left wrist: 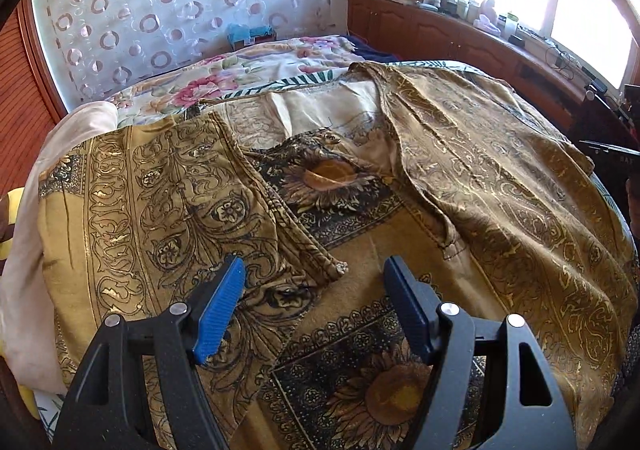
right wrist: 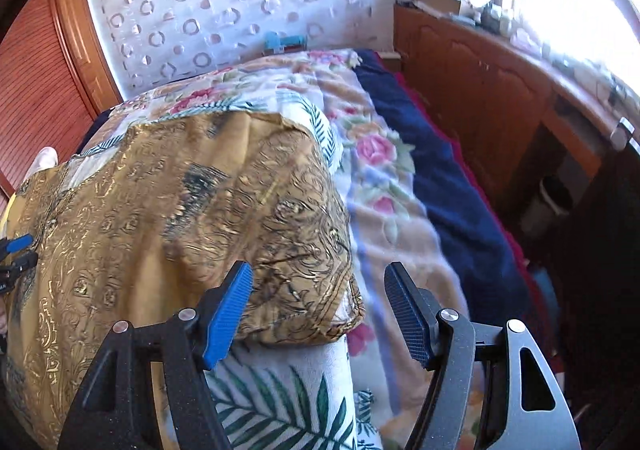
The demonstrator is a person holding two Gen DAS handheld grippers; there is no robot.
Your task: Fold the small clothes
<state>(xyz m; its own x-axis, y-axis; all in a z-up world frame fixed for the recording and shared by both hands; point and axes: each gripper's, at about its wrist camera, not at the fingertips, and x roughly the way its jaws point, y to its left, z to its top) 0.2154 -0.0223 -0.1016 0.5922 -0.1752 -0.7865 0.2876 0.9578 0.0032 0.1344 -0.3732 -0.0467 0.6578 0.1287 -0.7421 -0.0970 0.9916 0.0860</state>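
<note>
A gold garment (left wrist: 360,178) with black scroll and sunflower prints lies spread on the bed, its two side flaps folded in over the middle. My left gripper (left wrist: 314,282) is open and empty, hovering just above the lower middle of the garment, near the tip of the left flap (left wrist: 338,270). In the right wrist view the same garment (right wrist: 192,202) covers the left half, its right edge folded. My right gripper (right wrist: 318,290) is open and empty, above that folded right edge. The left gripper (right wrist: 16,250) shows at the far left edge of that view.
The bed carries a floral quilt (right wrist: 380,154), a palm-leaf sheet (right wrist: 280,402) and a dark blue blanket (right wrist: 440,178). A wooden cabinet (left wrist: 460,34) with clutter runs along the window on the right. A patterned curtain (left wrist: 160,10) hangs behind. White cloth (left wrist: 24,250) lies at the left.
</note>
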